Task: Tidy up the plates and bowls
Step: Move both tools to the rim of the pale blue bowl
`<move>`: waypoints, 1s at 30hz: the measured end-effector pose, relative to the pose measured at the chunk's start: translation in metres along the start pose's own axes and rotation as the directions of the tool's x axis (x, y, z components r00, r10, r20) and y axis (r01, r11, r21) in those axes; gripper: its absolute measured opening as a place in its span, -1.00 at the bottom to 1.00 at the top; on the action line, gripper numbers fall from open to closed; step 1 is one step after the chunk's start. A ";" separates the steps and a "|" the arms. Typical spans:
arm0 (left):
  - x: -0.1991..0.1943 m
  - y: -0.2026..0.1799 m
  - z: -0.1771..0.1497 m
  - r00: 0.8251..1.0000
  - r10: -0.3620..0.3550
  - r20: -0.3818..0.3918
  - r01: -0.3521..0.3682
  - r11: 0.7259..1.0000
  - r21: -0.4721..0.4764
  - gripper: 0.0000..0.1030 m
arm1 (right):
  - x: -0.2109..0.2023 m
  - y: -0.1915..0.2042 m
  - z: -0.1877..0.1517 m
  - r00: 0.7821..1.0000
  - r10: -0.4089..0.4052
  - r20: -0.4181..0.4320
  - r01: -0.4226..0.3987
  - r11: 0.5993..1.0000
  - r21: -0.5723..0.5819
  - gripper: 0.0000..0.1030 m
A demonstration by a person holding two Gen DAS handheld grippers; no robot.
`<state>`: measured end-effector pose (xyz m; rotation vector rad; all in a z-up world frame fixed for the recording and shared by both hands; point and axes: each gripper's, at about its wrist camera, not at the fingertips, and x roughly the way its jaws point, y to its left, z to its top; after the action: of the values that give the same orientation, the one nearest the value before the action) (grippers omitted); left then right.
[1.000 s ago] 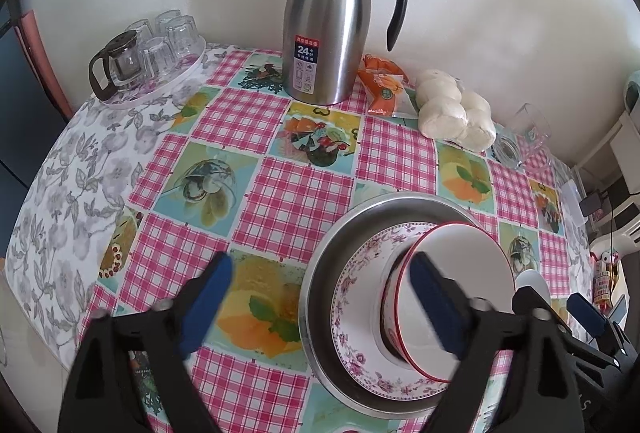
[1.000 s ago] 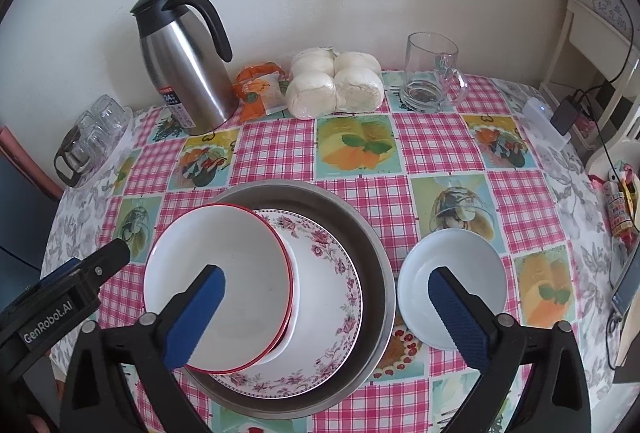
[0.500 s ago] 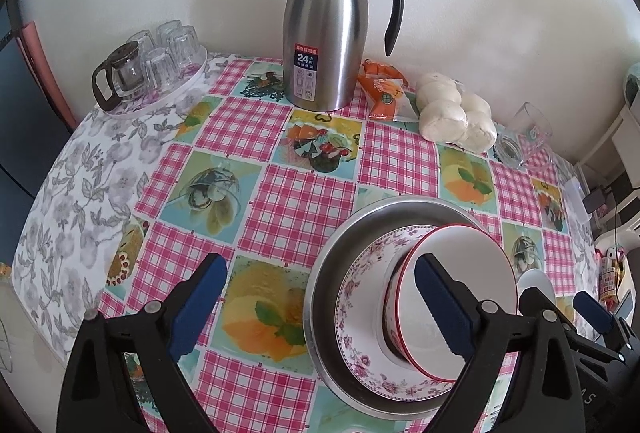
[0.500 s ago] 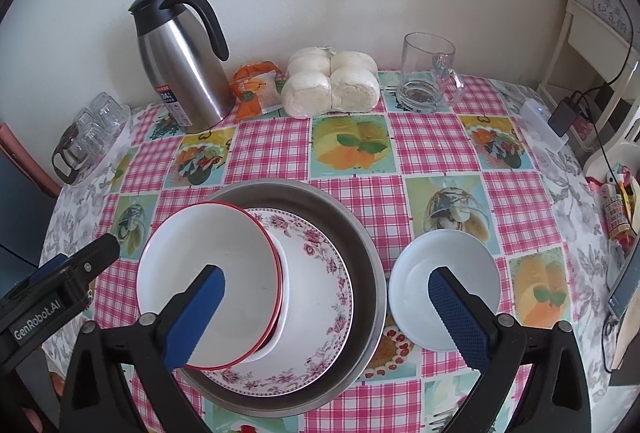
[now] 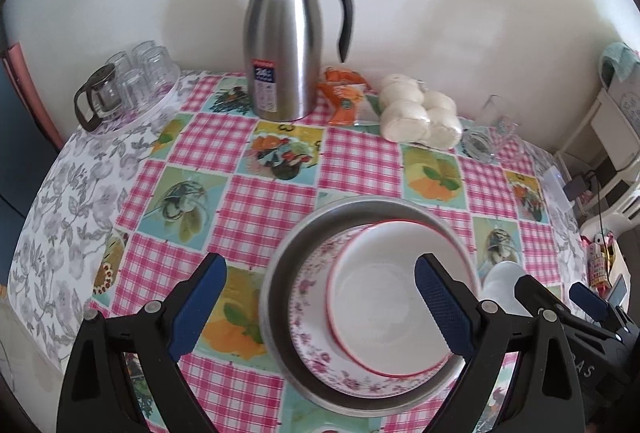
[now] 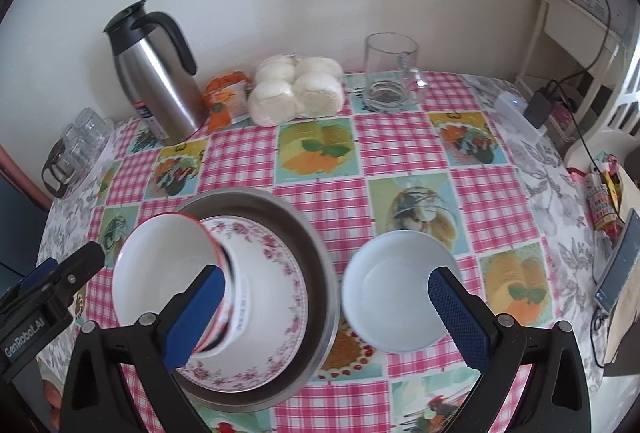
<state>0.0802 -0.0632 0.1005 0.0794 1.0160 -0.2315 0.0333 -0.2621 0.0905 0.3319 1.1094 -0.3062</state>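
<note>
Steel basin (image 6: 316,261) holds a floral plate (image 6: 280,265) and a tilted red-rimmed bowl (image 6: 168,273); a white bowl (image 6: 396,289) sits beside it, between the right gripper's (image 6: 324,313) spread jaws. Left gripper (image 5: 320,305) also gapes. Nudged, the tilted bowl could topple.

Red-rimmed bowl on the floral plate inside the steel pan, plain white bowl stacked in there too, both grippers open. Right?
Not quite. The plain white bowl sits on the tablecloth beside the steel pan, not in it; the right wrist view shows this. The red-rimmed bowl, floral plate and open grippers are as stated.
</note>
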 end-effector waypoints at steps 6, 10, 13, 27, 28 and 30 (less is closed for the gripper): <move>-0.007 -0.029 -0.002 0.999 -0.041 0.011 0.040 0.999 0.036 0.85 | -0.006 -0.031 0.002 1.000 -0.021 0.006 0.020 0.998 0.055 1.00; -0.011 -0.053 -0.007 0.998 -0.068 0.016 0.066 0.995 0.075 0.85 | -0.009 -0.053 0.003 0.999 -0.036 0.008 0.035 0.995 0.091 1.00; -0.012 -0.068 -0.011 0.996 -0.085 0.017 0.083 0.992 0.098 0.85 | -0.012 -0.069 0.003 0.999 -0.048 0.010 0.047 0.992 0.115 1.00; -0.007 -0.134 -0.036 0.970 -0.232 -0.076 0.239 0.966 0.098 0.85 | -0.023 -0.139 -0.002 0.994 -0.106 0.008 0.102 0.973 0.206 1.00; -0.005 -0.137 -0.038 0.967 -0.239 -0.085 0.247 0.964 0.097 0.85 | -0.023 -0.143 -0.002 0.994 -0.109 0.006 0.105 0.971 0.213 1.00; 0.000 -0.146 -0.043 0.966 -0.239 -0.100 0.249 0.963 0.103 0.85 | -0.023 -0.152 -0.004 0.994 -0.112 0.002 0.109 0.968 0.225 1.00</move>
<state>0.0107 -0.1981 0.0842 0.0682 1.0984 -0.5160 -0.0403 -0.3965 0.0935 0.4688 1.0830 -0.5348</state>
